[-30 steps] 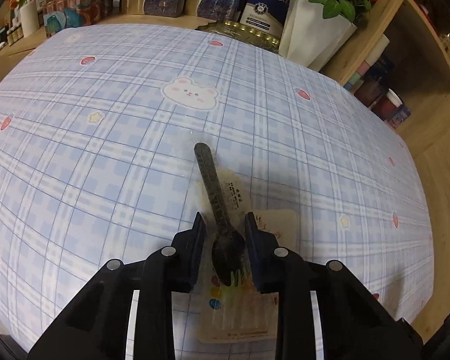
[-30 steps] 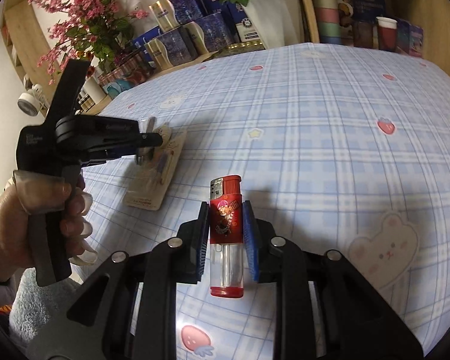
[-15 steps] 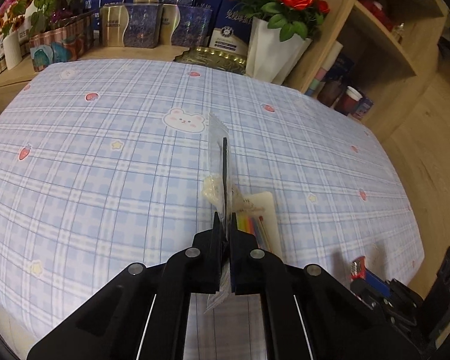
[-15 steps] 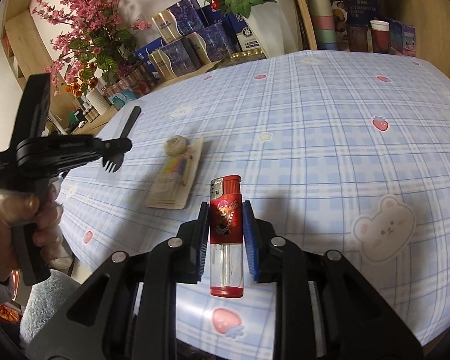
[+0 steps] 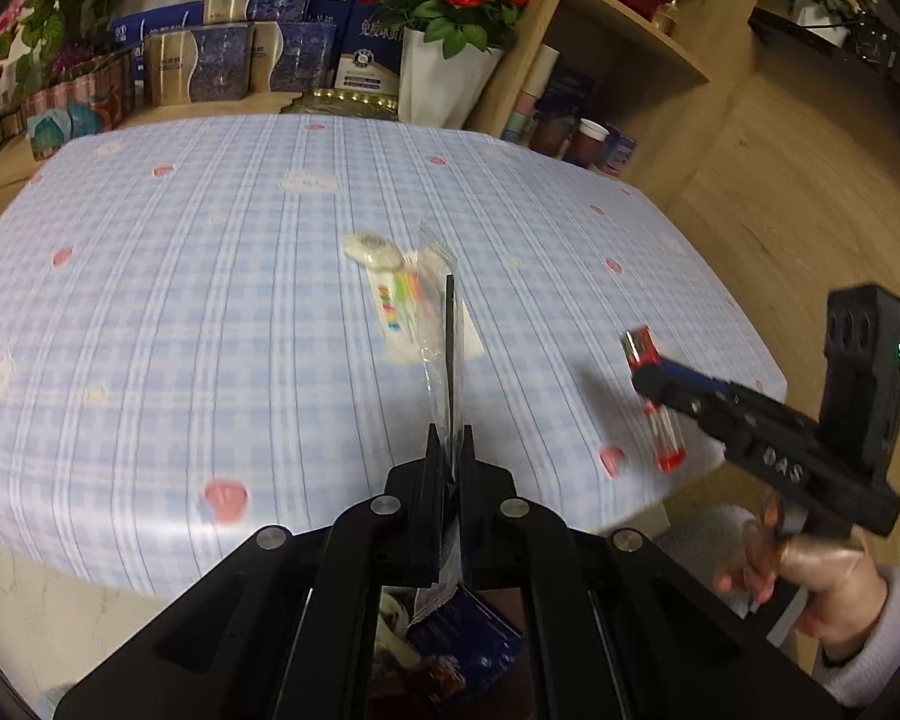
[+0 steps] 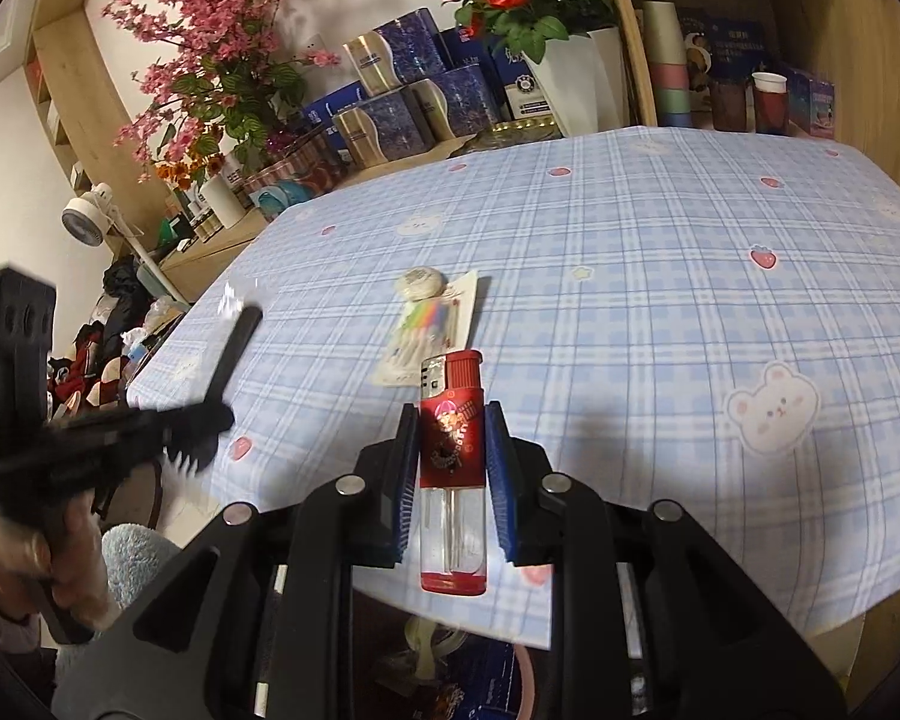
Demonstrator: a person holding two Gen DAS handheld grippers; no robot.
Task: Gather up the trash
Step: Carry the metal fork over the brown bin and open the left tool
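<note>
My left gripper (image 5: pixel 449 444) is shut on a black plastic fork (image 5: pixel 450 336) in a clear wrapper, held edge-on above the table's near edge. In the right wrist view the left gripper (image 6: pixel 207 420) appears blurred at the left, with the fork (image 6: pixel 234 348) sticking up from it. My right gripper (image 6: pixel 452 420) is shut on a red lighter (image 6: pixel 452 450) with a clear lower half, lifted off the blue checked tablecloth (image 6: pixel 660 270). The left wrist view shows the right gripper (image 5: pixel 648 381) and lighter (image 5: pixel 654 396) at the right. A card pack of coloured sticks (image 5: pixel 417 312) and a round white piece (image 5: pixel 373 249) lie mid-table.
Below both grippers, past the table edge, is a bin with wrappers (image 5: pixel 450 654). A white pot of red roses (image 5: pixel 444 78), gift boxes (image 5: pixel 252 60) and wooden shelves with cups (image 6: pixel 672 72) line the far side. A person's hand (image 5: pixel 810 570) holds the right gripper.
My left gripper shut on the fork, lifted it off the card pack and drew back toward the near table edge, rolling the fork edge-on. My right gripper rose with the lighter.
</note>
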